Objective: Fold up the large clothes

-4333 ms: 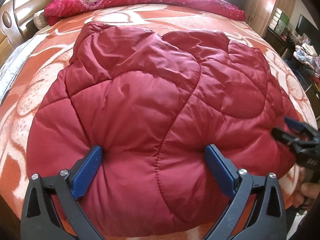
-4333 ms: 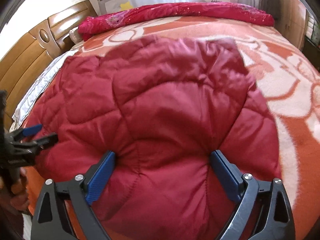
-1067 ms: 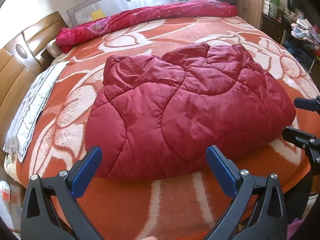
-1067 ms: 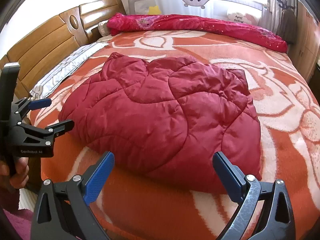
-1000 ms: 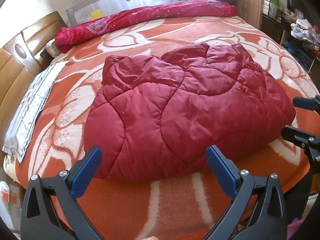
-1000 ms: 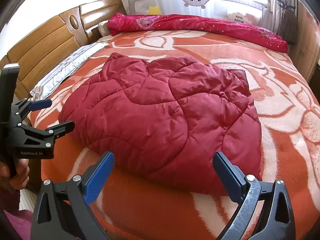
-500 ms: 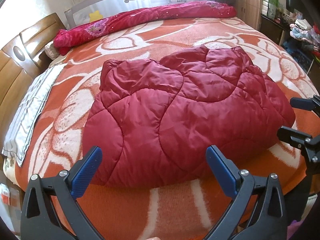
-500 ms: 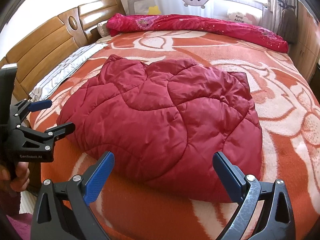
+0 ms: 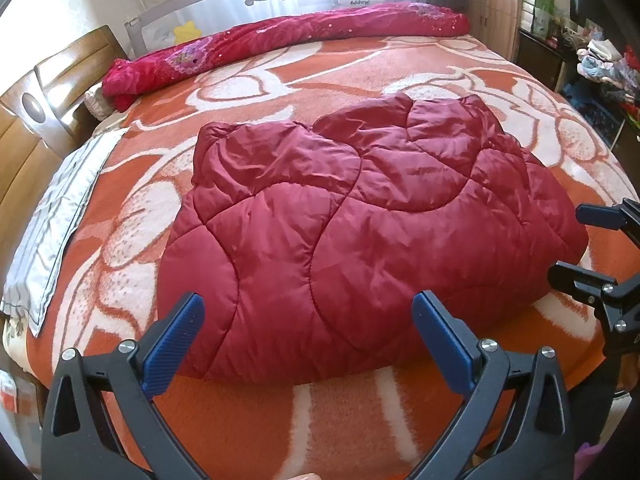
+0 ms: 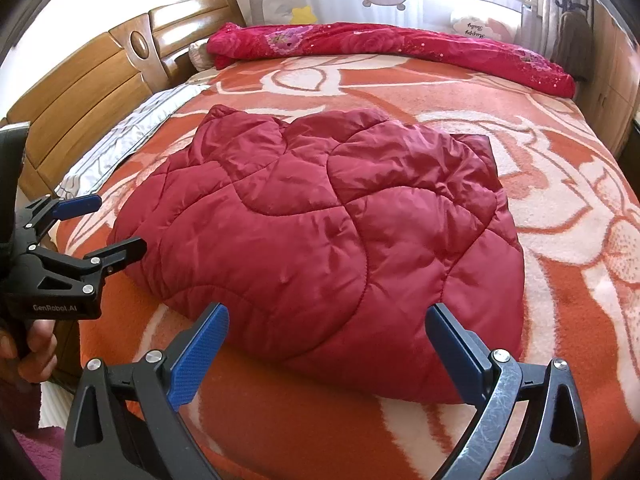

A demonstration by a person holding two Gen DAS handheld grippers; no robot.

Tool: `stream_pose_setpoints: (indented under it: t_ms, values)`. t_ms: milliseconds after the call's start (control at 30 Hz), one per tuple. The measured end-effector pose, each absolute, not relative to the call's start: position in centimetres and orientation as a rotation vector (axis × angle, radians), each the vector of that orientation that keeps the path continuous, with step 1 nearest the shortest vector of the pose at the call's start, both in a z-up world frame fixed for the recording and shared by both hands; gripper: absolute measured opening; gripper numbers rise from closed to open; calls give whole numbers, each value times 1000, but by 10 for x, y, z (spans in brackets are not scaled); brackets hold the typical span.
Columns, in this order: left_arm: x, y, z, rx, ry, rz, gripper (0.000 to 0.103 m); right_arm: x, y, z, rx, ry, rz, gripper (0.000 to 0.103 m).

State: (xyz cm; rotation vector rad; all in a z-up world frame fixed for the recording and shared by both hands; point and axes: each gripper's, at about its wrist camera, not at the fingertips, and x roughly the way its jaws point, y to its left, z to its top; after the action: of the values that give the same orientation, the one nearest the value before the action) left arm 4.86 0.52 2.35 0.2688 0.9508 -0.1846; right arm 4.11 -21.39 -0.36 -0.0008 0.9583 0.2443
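On the bed [image 9: 360, 420], both tongs [image 9: 308, 340] [image 10: 326, 350] have let go, pulled back wide; the jacket [image 9: 360, 240] looks folded.

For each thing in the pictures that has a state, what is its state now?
Red padded coat: folded into a bundle, lying on the bed, not held.
Left gripper: open, empty, short of the coat.
Right gripper: open, empty.
Red quilt: rolled up along the far edge.
Blanket: spread flat.
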Motion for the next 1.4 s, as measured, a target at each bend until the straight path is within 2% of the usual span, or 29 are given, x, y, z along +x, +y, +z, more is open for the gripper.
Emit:
stream_pose_setpoints:
  t_ms: [1400]
  values:
    - [51,0,18,283,963,-193,103,42,-214,-5,2,979,244,100]
